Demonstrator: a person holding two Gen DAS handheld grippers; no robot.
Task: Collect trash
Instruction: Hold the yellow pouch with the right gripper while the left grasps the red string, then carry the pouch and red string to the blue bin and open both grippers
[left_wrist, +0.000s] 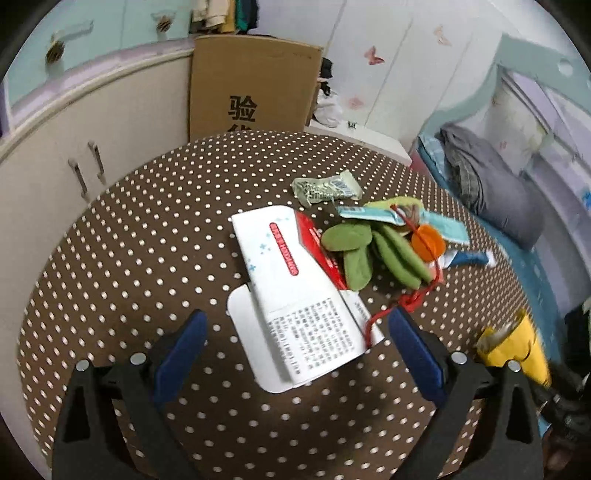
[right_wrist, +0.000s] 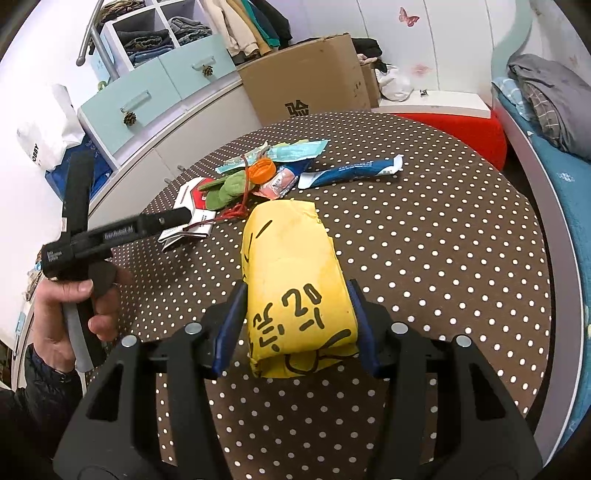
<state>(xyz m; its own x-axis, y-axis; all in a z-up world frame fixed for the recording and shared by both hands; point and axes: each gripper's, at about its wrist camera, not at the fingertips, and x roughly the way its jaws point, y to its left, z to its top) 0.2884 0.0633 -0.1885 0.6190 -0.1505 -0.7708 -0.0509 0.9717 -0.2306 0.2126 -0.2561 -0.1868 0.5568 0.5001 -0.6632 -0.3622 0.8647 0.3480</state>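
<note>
The right tongs (right_wrist: 295, 325) were clamped on a yellow paper bag (right_wrist: 295, 273) marked with black pen, its blue pads pressed against both sides and the bag held out over the bench (right_wrist: 443, 240). The left tongs (left_wrist: 295, 343) stood wide apart and held nothing, poised just above a white leaflet (left_wrist: 291, 295) with red print.

The rest of the trash lay in a loose heap near the middle of the bench: green felt pieces (left_wrist: 369, 247), an orange bottle cap (left_wrist: 428, 240), a red string (left_wrist: 402, 306), a crumpled pale wrapper (left_wrist: 327, 188) and a blue wrapper (right_wrist: 351, 171) a little apart.

The step in hand looked like gathering a piece with the free tongs while the bag was kept ready. To do it well, the left tongs should probably come down low over the leaflet's edge, since flat paper gives little to pinch, and the string trailing across its corner could drag other bits along. The bag's mouth was not visible, so which end would take the trash could not be told.

The bench was round, under a brown cloth with white dots. Around it stood a cardboard box (left_wrist: 255, 85), pale cupboards with drawers (right_wrist: 155, 92), and a bed (right_wrist: 561, 177) with folded clothes.
</note>
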